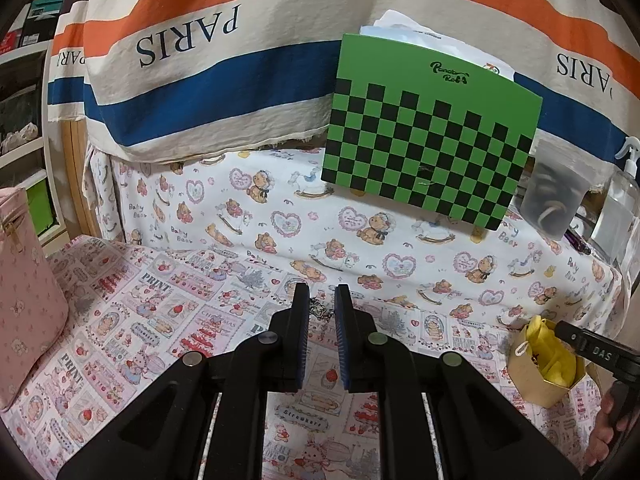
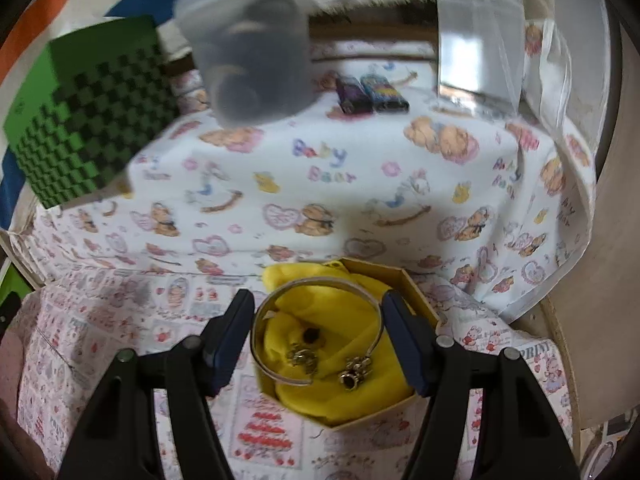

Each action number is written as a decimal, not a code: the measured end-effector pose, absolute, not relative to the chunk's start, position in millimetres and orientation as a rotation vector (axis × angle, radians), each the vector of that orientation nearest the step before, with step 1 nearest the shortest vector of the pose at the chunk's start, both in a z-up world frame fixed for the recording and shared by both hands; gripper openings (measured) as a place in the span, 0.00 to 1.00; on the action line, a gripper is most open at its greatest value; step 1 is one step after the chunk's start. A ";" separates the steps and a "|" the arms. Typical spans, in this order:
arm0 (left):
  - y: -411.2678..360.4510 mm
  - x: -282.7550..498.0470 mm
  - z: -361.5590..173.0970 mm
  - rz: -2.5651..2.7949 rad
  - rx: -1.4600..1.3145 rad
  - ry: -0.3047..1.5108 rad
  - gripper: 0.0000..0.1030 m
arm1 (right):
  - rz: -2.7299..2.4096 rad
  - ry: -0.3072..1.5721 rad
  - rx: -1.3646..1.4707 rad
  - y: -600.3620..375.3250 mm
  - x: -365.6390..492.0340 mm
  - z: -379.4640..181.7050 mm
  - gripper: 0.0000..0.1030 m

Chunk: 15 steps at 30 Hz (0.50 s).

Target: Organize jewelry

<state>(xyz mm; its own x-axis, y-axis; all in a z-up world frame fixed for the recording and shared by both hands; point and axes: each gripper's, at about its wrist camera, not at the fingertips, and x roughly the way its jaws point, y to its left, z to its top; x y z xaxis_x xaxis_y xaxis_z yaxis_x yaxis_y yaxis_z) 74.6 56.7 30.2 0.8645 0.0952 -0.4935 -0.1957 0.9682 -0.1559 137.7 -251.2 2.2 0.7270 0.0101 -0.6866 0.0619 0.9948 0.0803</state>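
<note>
A small hexagonal gold box (image 2: 404,280) lined with yellow cloth (image 2: 336,320) holds a silver bangle (image 2: 320,282) and small dark-stoned pieces (image 2: 354,374). My right gripper (image 2: 318,304) is open, its fingers either side of the box, just above it. The box also shows at the right of the left wrist view (image 1: 536,376). My left gripper (image 1: 322,294) is nearly closed around a small dark pendant on a chain (image 1: 320,309) lying on the printed cloth; whether the pads touch it I cannot tell.
A green and black chequered box (image 1: 428,132) stands on the raised bear-print surface. A translucent plastic cup (image 2: 248,48), a spray bottle (image 1: 620,208) and two small dark packets (image 2: 372,94) are behind. A pink case (image 1: 24,296) sits at the left.
</note>
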 end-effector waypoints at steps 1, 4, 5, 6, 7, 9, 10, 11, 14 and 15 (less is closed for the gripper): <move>55.6 74.7 30.2 0.153 -0.201 0.505 0.11 | -0.024 0.767 0.112 -253.8 140.6 -1.1 0.62; 53.4 75.2 29.7 0.153 -0.191 0.506 0.11 | -0.009 0.765 0.138 -258.7 143.0 -4.1 0.63; 52.4 75.1 29.6 0.154 -0.187 0.506 0.11 | -0.004 0.766 0.141 -260.1 142.9 -3.6 0.63; 51.8 75.2 29.6 0.156 -0.184 0.505 0.11 | -0.001 0.765 0.146 -262.0 141.8 -3.6 0.64; 51.5 75.4 29.5 0.157 -0.183 0.505 0.11 | 0.003 0.760 0.159 -264.6 139.1 -2.4 0.65; 51.0 75.1 29.7 0.150 -0.182 0.507 0.11 | 0.017 0.751 0.193 -272.3 131.8 1.8 0.66; 50.5 74.6 30.1 0.146 -0.183 0.506 0.11 | 0.023 0.747 0.200 -275.3 128.8 3.6 0.66; 49.4 73.8 30.8 0.140 -0.181 0.504 0.11 | 0.025 0.737 0.206 -278.8 122.9 6.5 0.66; 43.8 70.5 34.5 0.105 -0.179 0.497 0.11 | 0.008 0.692 0.204 -287.6 104.1 13.2 0.71; 40.7 69.5 36.2 0.086 -0.177 0.493 0.11 | 0.004 0.675 0.202 -291.0 97.2 14.2 0.72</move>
<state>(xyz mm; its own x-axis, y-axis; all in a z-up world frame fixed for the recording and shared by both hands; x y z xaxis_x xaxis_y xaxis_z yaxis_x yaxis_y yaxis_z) 69.5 40.7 36.2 0.8775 0.0397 -0.4780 -0.1250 0.9811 -0.1480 97.2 -291.0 14.2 0.7815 0.0688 -0.6200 0.0622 0.9803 0.1872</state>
